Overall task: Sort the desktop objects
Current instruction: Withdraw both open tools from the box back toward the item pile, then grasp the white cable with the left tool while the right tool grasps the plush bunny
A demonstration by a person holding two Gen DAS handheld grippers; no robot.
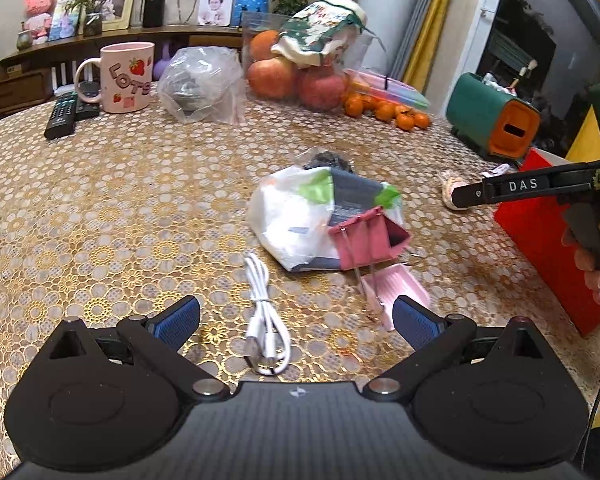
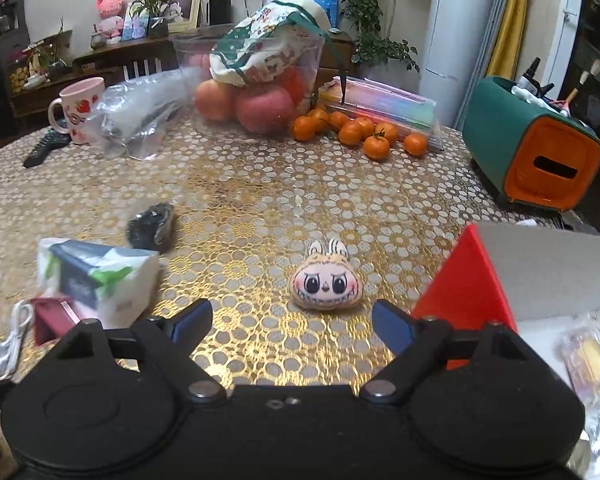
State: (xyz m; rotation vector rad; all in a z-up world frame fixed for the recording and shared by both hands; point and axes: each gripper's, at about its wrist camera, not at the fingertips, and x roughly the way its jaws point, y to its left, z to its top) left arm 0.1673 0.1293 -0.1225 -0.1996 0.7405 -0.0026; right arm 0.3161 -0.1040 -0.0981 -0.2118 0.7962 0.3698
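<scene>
White cable (image 1: 266, 320): lies on the table (image 1: 120, 208), just ahead of the left claw (image 1: 296, 320), between its spread, empty fingers.
Plush face toy (image 2: 326, 283): on the table, just ahead of the right claw (image 2: 292, 322), released wide, nothing gripped.
Red box (image 2: 466, 280): right of the toy.
Pink clips (image 1: 370, 240): beside the tissue pack (image 1: 296, 212).

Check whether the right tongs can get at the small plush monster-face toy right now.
Probably yes: the right tongs stand open, the plush monster-face toy lies alone just ahead, nothing between.
</scene>
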